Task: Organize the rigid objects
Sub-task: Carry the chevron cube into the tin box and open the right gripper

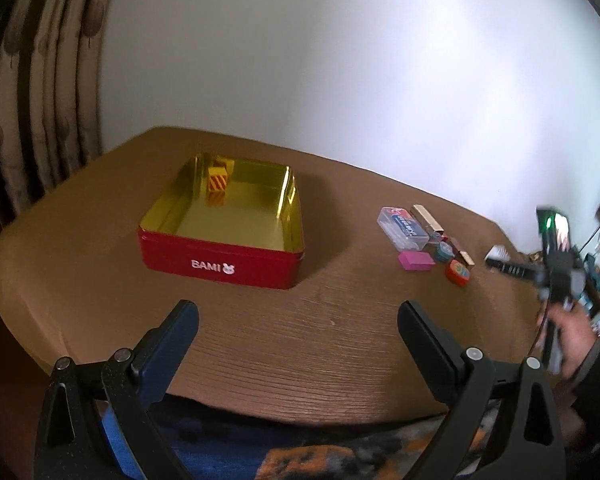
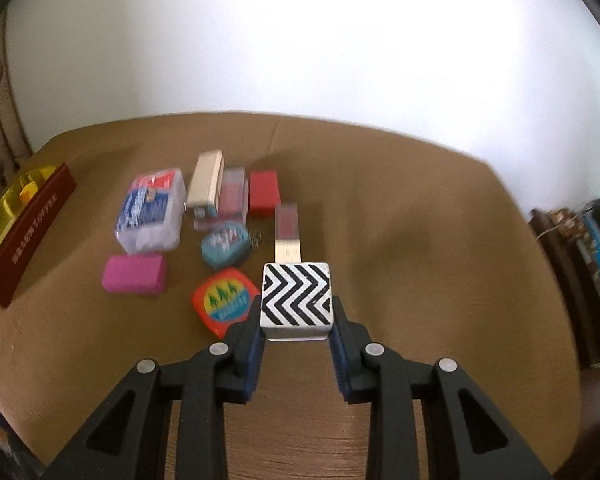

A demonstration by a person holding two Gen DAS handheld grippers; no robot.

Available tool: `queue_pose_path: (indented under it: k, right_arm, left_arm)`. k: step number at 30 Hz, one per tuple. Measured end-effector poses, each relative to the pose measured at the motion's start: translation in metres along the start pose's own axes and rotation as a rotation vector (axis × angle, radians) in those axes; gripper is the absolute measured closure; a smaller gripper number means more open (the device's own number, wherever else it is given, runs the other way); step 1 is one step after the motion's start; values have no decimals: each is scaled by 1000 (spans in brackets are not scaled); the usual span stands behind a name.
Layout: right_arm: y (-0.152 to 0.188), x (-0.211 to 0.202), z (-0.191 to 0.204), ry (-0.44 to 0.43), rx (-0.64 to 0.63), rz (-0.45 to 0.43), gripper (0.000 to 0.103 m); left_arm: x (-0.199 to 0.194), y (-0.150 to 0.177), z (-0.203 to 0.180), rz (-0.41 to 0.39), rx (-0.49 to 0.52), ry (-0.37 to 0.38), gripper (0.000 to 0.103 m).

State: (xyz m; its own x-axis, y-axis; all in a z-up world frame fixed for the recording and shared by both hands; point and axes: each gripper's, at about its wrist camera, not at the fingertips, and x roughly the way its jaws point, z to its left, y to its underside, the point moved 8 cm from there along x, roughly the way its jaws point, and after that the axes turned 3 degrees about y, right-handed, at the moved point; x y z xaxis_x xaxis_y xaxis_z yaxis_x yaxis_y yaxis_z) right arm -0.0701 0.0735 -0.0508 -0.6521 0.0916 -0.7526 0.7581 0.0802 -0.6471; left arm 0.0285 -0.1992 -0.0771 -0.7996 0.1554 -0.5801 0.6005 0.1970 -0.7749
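Observation:
A red BAMI tin (image 1: 224, 260) with a gold inside stands open on the brown table; a yellow and red striped block (image 1: 217, 184) sits in its far left corner. My left gripper (image 1: 298, 320) is open and empty, in front of the tin. My right gripper (image 2: 296, 316) is shut on a white cube with black zigzag stripes (image 2: 296, 294), held just above the table. The tin's edge (image 2: 28, 232) shows at far left in the right wrist view. My right gripper also shows in the left wrist view (image 1: 516, 268), blurred.
A cluster of small items lies on the table: a clear plastic box (image 2: 150, 210), a pink block (image 2: 134, 274), an orange round-label piece (image 2: 224, 302), a teal piece (image 2: 224, 246), a red block (image 2: 264, 192), a cream box (image 2: 206, 180). Shelves stand at the right (image 2: 580, 264).

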Motion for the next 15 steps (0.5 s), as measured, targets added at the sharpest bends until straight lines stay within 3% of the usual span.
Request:
queue_pose_path:
  k: [7, 15]
  right_arm:
    - [-44, -26, 34, 20, -13, -46, 74]
    - [-106, -73, 107, -26, -113, -143, 74]
  left_arm:
    - [-3, 1, 13, -10, -24, -60, 5]
    - [-3, 0, 38, -11, -104, -109, 5]
